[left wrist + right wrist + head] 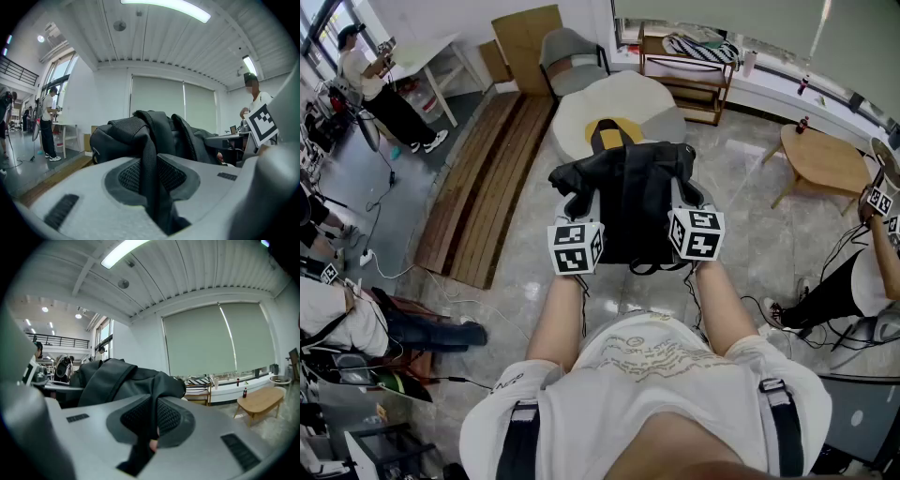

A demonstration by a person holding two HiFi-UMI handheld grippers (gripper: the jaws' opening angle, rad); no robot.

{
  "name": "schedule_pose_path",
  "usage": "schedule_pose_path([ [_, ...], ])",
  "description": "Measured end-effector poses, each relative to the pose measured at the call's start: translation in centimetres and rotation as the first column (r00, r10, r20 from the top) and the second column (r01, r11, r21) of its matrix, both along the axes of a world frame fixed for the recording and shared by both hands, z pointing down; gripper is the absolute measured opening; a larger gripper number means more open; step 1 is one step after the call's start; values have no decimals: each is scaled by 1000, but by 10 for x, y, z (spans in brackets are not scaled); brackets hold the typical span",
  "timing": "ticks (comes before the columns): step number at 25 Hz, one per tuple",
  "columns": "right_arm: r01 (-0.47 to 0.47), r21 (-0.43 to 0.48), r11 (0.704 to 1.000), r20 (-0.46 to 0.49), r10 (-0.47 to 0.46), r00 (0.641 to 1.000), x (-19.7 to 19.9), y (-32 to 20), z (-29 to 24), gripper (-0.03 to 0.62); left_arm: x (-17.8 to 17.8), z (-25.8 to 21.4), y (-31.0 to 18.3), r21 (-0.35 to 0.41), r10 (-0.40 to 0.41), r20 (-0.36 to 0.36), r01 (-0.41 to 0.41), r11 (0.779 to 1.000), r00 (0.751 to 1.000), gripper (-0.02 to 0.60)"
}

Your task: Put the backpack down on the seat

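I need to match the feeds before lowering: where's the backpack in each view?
Head view: backpack, centre frame.
Left gripper view: backpack centre, its strap running down between the jaws.
Right gripper view: backpack left of centre, fabric between the jaws.
Shared landmark: the roller blinds behind it.

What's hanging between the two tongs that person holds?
A black fabric backpack, plain in the head view. The left tongs and right tongs are each shut on one of its straps, as both gripper views show.
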State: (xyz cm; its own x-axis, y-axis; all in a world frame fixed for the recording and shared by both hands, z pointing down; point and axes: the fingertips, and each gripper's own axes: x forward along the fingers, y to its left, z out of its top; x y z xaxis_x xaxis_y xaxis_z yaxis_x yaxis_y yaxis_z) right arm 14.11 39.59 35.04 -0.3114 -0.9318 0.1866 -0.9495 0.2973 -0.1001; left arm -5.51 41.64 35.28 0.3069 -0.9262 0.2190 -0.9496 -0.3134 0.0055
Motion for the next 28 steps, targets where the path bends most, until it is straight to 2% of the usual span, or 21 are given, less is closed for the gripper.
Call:
schedule_pose_path([
  [9,5,-14,1000,53,-4,999,8,1,2,41,8,0,1,-2,-7,9,7,1000,1000,86],
  [20,30,-35,999,52,-28,998,38,-12,17,43,38,12,-9,-18,-31,16,31,999,999,86],
  [28,43,-46,998,29,-42,999,60,-34,23,43,61,26,-27,-36,-39,-21,38,999,999,86],
])
